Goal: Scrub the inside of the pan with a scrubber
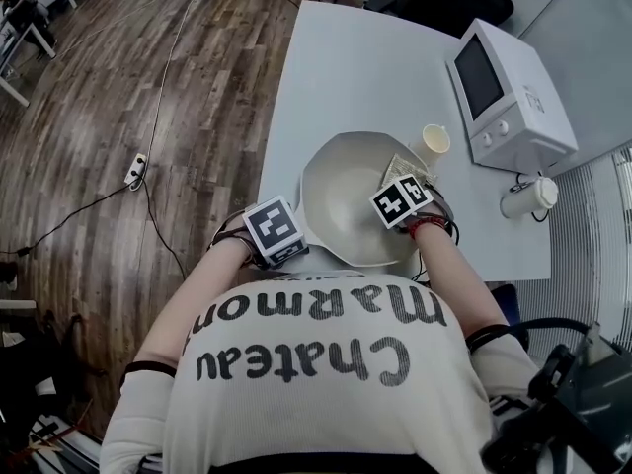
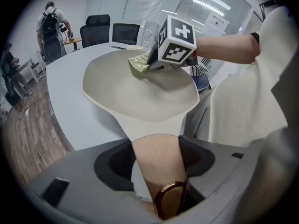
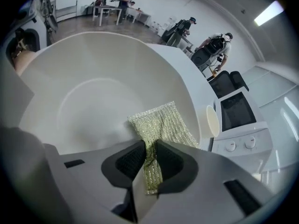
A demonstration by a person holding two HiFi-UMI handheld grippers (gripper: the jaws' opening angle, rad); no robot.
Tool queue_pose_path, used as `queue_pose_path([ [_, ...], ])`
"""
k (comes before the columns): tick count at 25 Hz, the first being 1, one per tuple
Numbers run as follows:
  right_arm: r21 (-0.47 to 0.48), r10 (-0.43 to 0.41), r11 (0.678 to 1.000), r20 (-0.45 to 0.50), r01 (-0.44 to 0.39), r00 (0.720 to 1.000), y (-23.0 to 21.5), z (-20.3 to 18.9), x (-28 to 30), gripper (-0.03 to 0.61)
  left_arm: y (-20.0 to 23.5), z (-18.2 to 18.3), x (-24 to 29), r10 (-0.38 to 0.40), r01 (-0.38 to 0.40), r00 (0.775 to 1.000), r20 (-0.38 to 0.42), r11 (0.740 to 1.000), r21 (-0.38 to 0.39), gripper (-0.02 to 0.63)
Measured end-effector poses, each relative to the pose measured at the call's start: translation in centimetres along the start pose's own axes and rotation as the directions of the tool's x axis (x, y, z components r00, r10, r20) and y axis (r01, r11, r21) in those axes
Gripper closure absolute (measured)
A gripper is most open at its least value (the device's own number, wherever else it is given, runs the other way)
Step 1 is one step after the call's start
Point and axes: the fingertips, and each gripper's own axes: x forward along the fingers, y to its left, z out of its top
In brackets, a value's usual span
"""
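Your left gripper clamps the pale pan's tan handle at the table's near edge. Your right gripper pinches the mesh scrubber at its far-right rim; a cup crowds that side.

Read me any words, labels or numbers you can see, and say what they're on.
"Chateau Marmon": upside down on the person's shirt, ending cut off.
Microwave front marking: too small to read.
Posted notices: blurred.
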Motion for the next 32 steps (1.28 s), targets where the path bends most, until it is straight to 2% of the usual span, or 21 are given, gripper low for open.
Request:
queue_pose_path([
  [5, 0.172, 0.054, 0.983, 0.081, -0.068, 0.995, -1.4, 0.4, -2.0, 0.5, 0.0, 0.1, 0.1, -0.006, 0.006, 1.0, -0.01, 1.0, 0.003, 0.347],
  [9, 0.305, 0.105, 0.941, 0.148, -0.146, 0.983, -2.2, 0.4, -3.6, 0.5, 0.0, -0.1, -0.2, -0.001, 0.001, 1.0, -0.019, 1.0, 0.015, 0.346],
  [11, 0.352, 0.143, 0.909, 0.241, -0.224, 0.96, -2.0, 1.5, -5.0, 0.5, 0.0, -0.1, -0.2, -0.003, 0.003, 1.0, -0.018, 1.0, 0.015, 0.347],
  [12, 0.367, 0.179, 0.884, 0.309, -0.29, 0.934, -1.4, 2.6, -5.9, 0.502, 0.0, 0.0, -0.1, -0.005, 0.005, 1.0, -0.017, 1.0, 0.014, 0.347],
  [13, 0.374, 0.229, 0.849, 0.375, -0.373, 0.898, -0.4, 3.9, -6.9, 0.502, 0.0, 0.0, -0.1, -0.005, 0.006, 1.0, -0.016, 1.0, 0.013, 0.347],
  [15, 0.356, 0.376, 0.748, 0.467, -0.56, 0.8, 2.9, 6.1, -8.5, 0.506, 0.0, 0.1, -0.1, -0.006, 0.007, 1.0, -0.015, 1.0, 0.013, 0.345],
  [18, 0.29, 0.624, 0.54, 0.491, -0.79, 0.608, 9.4, 7.8, -10.2, 0.506, 0.0, 0.2, -0.1, -0.008, 0.009, 1.0, -0.012, 1.0, 0.007, 0.345],
  [21, 0.243, 0.782, 0.326, 0.475, -0.914, 0.405, 14.6, 8.3, -12.1, 0.506, -0.2, 0.3, 0.1, -0.012, 0.012, 1.0, -0.006, 1.0, -0.005, 0.345],
  [22, 0.232, 0.81, 0.269, 0.471, -0.935, 0.35, 15.9, 8.5, -12.7, 0.506, -0.3, 0.2, 0.0, -0.013, 0.013, 1.0, -0.003, 1.0, -0.009, 0.345],
  [23, 0.228, 0.826, 0.222, 0.473, -0.948, 0.307, 16.8, 8.7, -13.1, 0.506, -0.3, 0.1, 0.0, -0.013, 0.013, 1.0, -0.001, 1.0, -0.012, 0.345],
  [25, 0.249, 0.831, 0.145, 0.494, -0.958, 0.255, 17.7, 9.3, -13.3, 0.506, -0.3, 0.1, 0.1, -0.011, 0.011, 1.0, 0.001, 1.0, -0.017, 0.347],
  [28, 0.318, 0.807, 0.02, 0.555, -0.948, 0.203, 17.8, 10.1, -12.6, 0.506, -0.4, 0.0, 0.0, -0.004, 0.004, 1.0, 0.003, 1.0, -0.027, 0.348],
  [30, 0.362, 0.779, -0.042, 0.596, -0.931, 0.196, 17.8, 10.4, -11.8, 0.506, -0.5, 0.0, 0.0, -0.001, 0.002, 1.0, 0.003, 1.0, -0.03, 0.345],
  [32, 0.402, 0.759, -0.062, 0.614, -0.914, 0.219, 17.9, 10.5, -10.7, 0.505, -0.7, -0.1, 0.1, 0.003, -0.003, 1.0, 0.003, 1.0, -0.029, 0.344],
])
